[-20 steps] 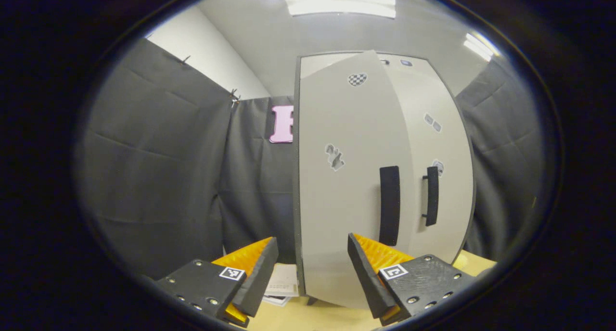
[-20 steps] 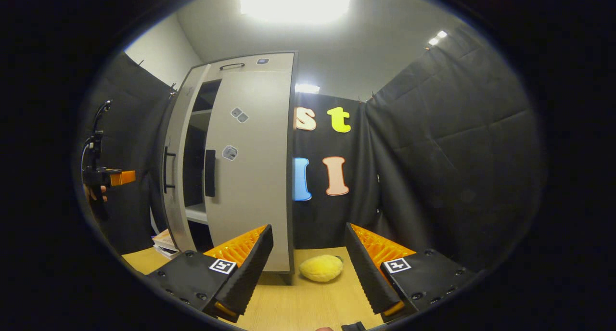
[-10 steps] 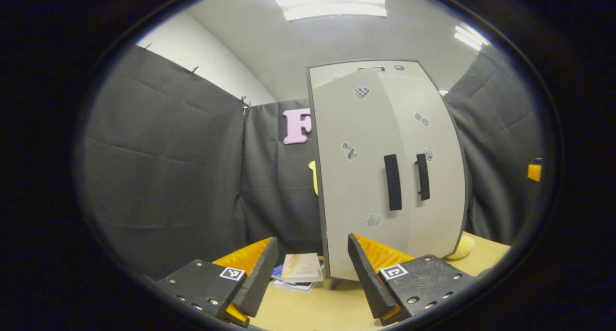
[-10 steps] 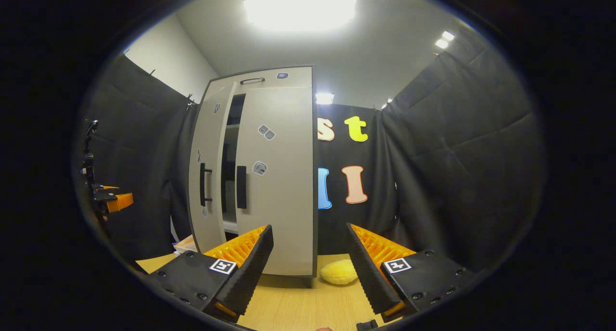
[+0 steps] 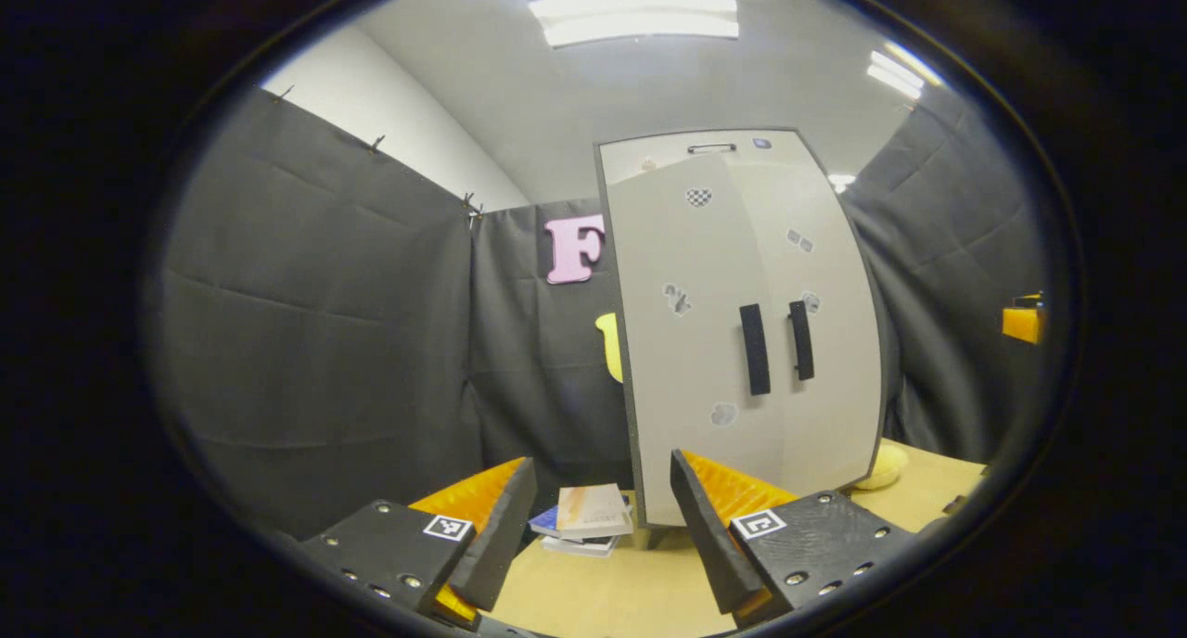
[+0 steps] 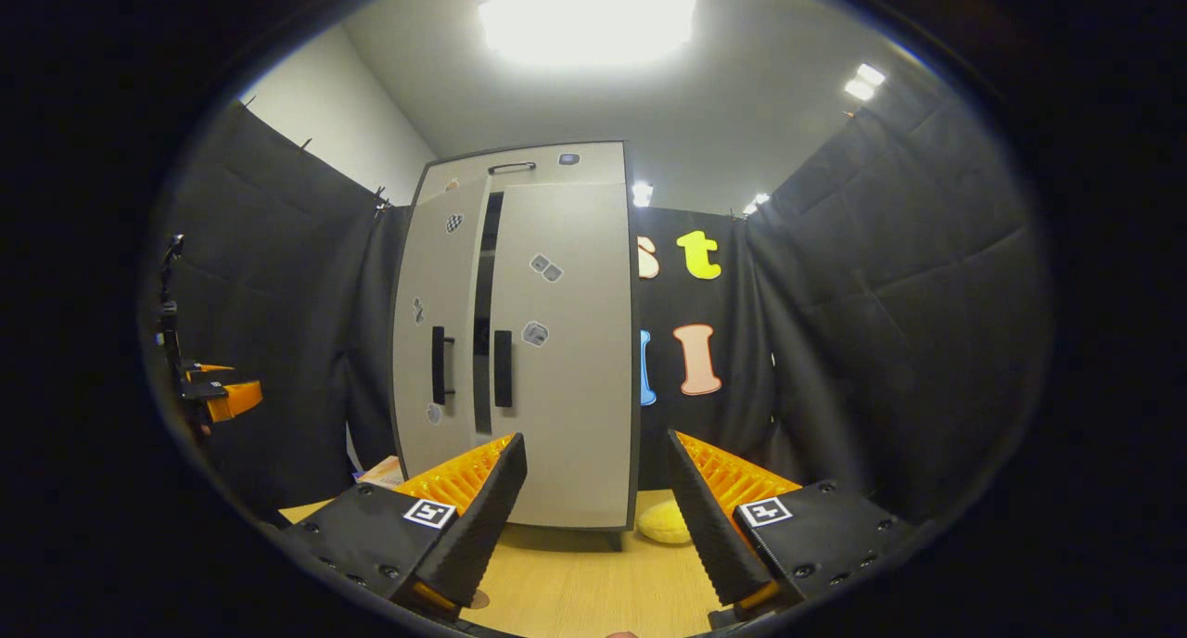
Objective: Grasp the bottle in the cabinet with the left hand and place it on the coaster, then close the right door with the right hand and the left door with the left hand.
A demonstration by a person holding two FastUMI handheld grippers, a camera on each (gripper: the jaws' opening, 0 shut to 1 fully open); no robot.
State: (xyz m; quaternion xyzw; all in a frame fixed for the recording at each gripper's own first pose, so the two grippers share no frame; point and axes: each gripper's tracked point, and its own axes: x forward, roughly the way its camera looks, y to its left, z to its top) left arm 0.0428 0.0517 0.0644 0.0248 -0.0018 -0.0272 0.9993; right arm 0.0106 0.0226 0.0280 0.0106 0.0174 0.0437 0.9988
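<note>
Cabinet (image 6: pixel 519 341) grey, tall, upright at the back of the wooden table (image 6: pixel 575 587). Right door (image 6: pixel 566 360) flush shut; left door (image 6: pixel 436 332) slightly ajar, dark narrow gap between them. Black vertical handles beside the gap, small stickers on both doors. Bottle and coaster: can't tell where. Yellow soft object (image 6: pixel 660 522) on table beside cabinet's right corner; stack of books (image 5: pixel 584 517) by its left corner. Black cloth walls all round, white ceiling with lights. Bare table in front of the cabinet. Left gripper (image 5: pixel 603 517) spread, holding nothing. Right gripper (image 6: pixel 595 508) spread, holding nothing, well back from the doors.
</note>
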